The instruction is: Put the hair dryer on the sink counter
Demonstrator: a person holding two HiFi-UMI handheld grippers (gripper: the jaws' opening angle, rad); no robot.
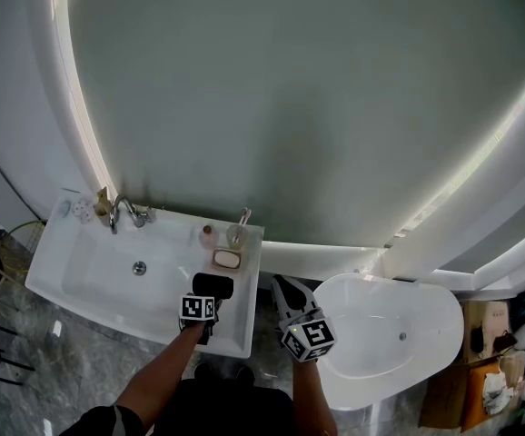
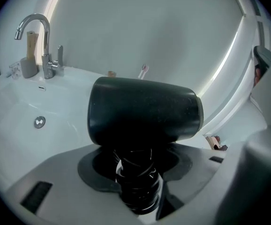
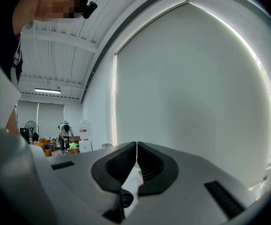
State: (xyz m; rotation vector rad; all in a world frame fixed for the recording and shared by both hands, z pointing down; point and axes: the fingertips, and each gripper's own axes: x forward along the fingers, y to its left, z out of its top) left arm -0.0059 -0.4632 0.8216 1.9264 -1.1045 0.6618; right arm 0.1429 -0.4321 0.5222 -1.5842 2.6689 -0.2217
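The black hair dryer (image 1: 212,285) is above the right part of the white sink counter (image 1: 240,321), near its front edge. My left gripper (image 1: 204,300) is shut on its handle. In the left gripper view the dryer's barrel (image 2: 145,114) lies crosswise, and the handle with its coiled cord (image 2: 135,182) sits between the jaws of my left gripper (image 2: 135,165). Whether the dryer rests on the counter cannot be told. My right gripper (image 1: 281,286) is off the counter's right side, pointing up, shut with nothing in it (image 3: 136,161).
A chrome faucet (image 1: 122,209) stands at the basin's back left, above the drain (image 1: 139,267). A soap dish (image 1: 227,259) and small bottles (image 1: 238,234) occupy the counter's back right. A white tub (image 1: 371,284) stands to the right. A wall rises behind.
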